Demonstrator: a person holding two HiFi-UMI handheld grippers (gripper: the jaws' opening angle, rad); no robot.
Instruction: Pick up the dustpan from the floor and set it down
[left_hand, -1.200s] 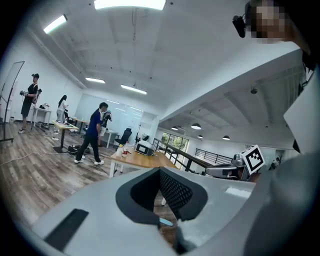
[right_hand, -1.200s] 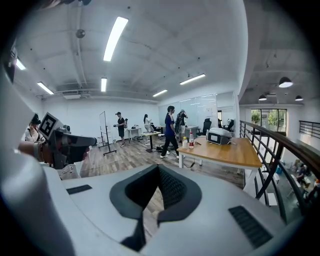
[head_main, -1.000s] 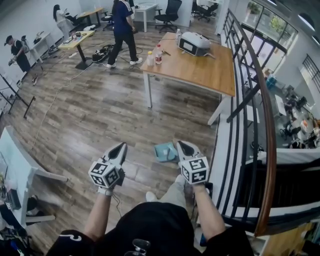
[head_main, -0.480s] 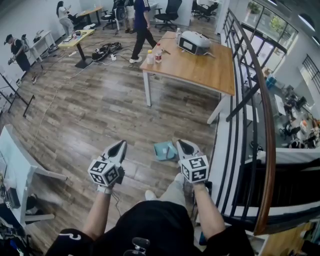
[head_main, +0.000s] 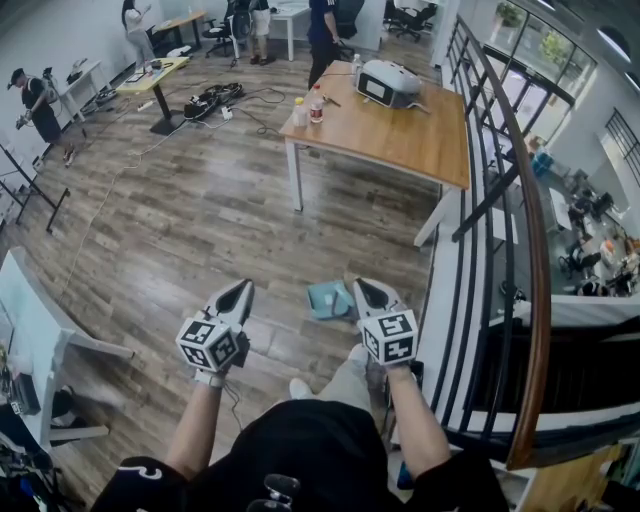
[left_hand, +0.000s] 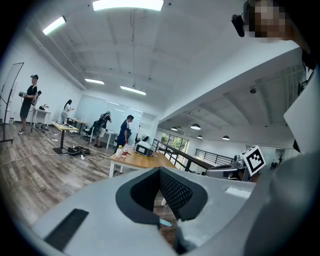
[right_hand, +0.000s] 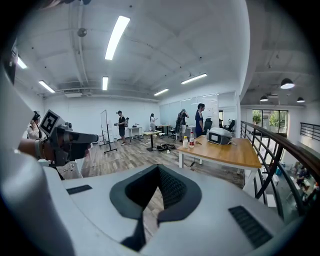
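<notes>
- Head view: the dustpan (head_main: 329, 300) lies on the floor (head_main: 200, 230) at lower centre, just left of the right tool (head_main: 362, 292) and well right of the left tool (head_main: 240, 294). The right is nearer. I cannot tell its long axis. A railing (head_main: 520, 250) crowds the right edge, and open floor lies to the left.
- Left gripper view: the left tool is pressed together and holds nothing.
- Right gripper view: the right tool is pressed together and holds nothing. The desk (right_hand: 225, 150) stands beyond.

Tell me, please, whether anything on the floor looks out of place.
The dustpan lies loose on the floor beside the right gripper, by the railing. A tangle of cables also sprawls over the floor left of the table.
</notes>
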